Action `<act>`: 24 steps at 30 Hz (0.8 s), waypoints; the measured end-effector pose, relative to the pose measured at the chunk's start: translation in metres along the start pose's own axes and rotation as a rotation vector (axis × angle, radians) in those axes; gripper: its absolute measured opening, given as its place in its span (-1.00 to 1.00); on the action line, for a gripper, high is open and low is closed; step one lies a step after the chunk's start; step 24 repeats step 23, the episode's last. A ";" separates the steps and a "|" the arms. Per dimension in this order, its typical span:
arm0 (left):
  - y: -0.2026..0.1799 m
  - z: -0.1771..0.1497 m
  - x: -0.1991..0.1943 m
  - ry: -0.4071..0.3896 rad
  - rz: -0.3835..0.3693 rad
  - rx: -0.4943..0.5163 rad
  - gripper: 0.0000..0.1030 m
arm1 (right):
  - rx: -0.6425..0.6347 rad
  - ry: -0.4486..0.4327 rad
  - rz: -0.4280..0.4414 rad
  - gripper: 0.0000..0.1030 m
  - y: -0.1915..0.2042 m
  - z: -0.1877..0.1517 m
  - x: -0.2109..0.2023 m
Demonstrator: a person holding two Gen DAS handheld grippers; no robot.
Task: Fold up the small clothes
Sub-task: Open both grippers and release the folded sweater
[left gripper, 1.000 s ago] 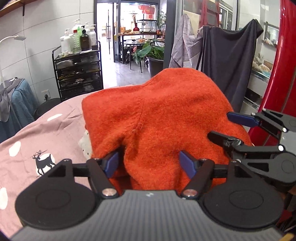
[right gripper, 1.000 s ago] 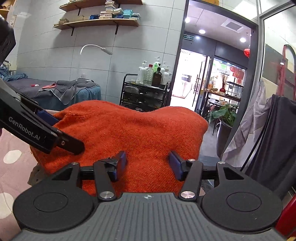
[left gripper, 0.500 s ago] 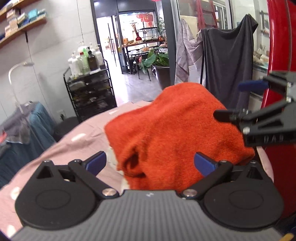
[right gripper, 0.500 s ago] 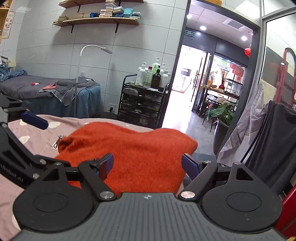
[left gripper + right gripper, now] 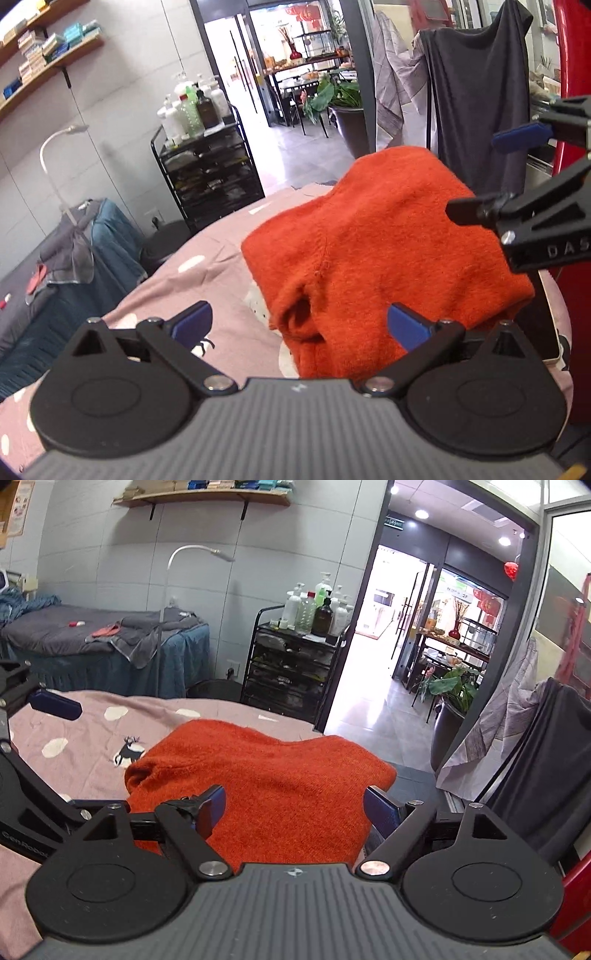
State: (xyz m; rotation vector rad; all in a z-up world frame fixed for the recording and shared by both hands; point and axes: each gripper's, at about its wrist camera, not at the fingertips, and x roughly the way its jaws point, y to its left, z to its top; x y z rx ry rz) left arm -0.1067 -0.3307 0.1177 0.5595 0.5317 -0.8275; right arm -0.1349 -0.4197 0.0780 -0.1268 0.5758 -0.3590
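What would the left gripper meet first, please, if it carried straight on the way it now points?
Most likely the orange sweater: it fills the view ahead of the open left gripper, lying bunched on the pink bedsheet. Depth is uncertain.

one orange garment [image 5: 384, 254], two claws [image 5: 299, 325] [image 5: 291, 805]

The folded garment [image 5: 388, 258] is lying on the bed [image 5: 207, 280], directly ahead of the left gripper [image 5: 299, 325] and just past its fingertips, not touching them. The right gripper [image 5: 517, 173] is hanging to the right of the left one, above the garment's right side. A small white item [image 5: 258, 304] is peeking out from under the garment's left edge. Beyond the bed, ahead and to the left, a trolley [image 5: 210, 177] is standing with bottles [image 5: 192, 107] on top. Farther left, a lamp [image 5: 55, 155] is standing beside another bed [image 5: 44, 295].

From the right gripper [image 5: 295, 806], the garment [image 5: 280, 775] is lying straight ahead, with the left gripper [image 5: 55, 705] off to the left.
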 end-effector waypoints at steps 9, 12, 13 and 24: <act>-0.003 0.001 0.004 0.027 0.019 0.029 1.00 | -0.046 0.055 0.005 1.00 0.005 0.000 0.005; -0.003 0.002 0.004 0.027 0.021 0.039 1.00 | -0.060 0.071 0.006 1.00 0.007 -0.001 0.007; -0.004 0.001 0.004 0.029 0.022 0.042 1.00 | -0.065 0.077 0.007 1.00 0.007 -0.001 0.008; -0.004 -0.003 -0.001 -0.022 0.022 0.057 1.00 | -0.089 0.115 -0.004 1.00 0.013 -0.006 0.012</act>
